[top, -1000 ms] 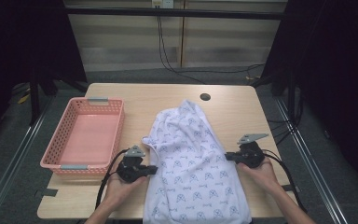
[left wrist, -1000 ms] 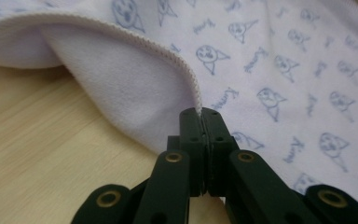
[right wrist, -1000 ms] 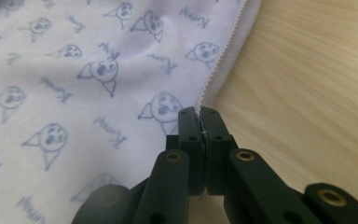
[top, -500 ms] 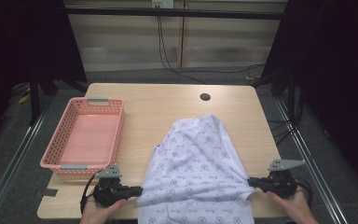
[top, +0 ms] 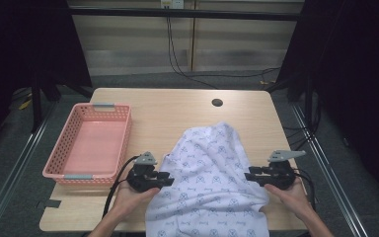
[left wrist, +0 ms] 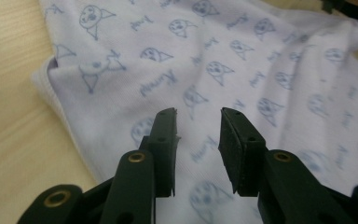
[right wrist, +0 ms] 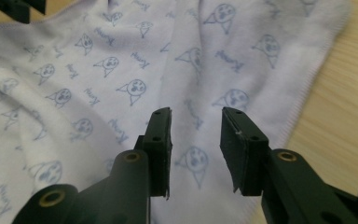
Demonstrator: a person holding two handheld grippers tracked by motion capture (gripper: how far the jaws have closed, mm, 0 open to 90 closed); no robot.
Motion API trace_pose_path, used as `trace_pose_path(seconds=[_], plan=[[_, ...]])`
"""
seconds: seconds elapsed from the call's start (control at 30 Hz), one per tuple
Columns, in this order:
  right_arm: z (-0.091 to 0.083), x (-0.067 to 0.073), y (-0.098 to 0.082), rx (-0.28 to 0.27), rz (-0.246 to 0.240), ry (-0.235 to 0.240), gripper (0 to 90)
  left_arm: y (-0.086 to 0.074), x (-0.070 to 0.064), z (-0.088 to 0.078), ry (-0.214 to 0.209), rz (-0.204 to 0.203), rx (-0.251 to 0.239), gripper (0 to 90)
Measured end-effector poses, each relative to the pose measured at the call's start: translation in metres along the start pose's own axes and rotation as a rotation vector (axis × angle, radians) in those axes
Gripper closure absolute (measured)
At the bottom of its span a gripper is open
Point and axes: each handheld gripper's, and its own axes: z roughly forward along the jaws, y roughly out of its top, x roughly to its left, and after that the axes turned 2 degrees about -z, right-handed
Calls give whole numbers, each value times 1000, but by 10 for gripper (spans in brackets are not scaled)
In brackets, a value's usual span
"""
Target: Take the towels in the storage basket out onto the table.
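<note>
The white printed garment point(top: 209, 185) is spread over the near half of the tabletop point(top: 177, 106), its lower hem hanging past the near edge, its narrow end pointing toward the middle; half a second earlier it was stretched wider between the two tools, and a second earlier it lay further up the table. The jaws of the left gripper point(top: 164, 178) have just been opening and are seen apart in the left gripper view, cloth lying beneath but not pinched; the same holds for the right gripper point(top: 250, 176), parted at the garment's right edge. The cloth is judged released after being pulled flat, so a fold can be started next; the pink basket point(top: 109, 106) stands untouched near the left edge.
</note>
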Motion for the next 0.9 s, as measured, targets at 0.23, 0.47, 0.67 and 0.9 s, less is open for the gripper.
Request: trace_pose_path(seconds=[0.23, 0.47, 0.67, 0.9], plan=[[36, -7, 3, 53, -11, -11, 509, -7, 12, 8, 47, -13, 14, 576], [54, -18, 10, 34, 3, -67, 480, 1, 31, 18, 82, -37, -10, 560], [54, -13, 9, 67, -48, -69, 773, -3, 26, 14, 84, 12, 26, 765], [26, 9, -12, 134, -45, -44, 824, -21, 5, 2, 33, 30, 71, 899]])
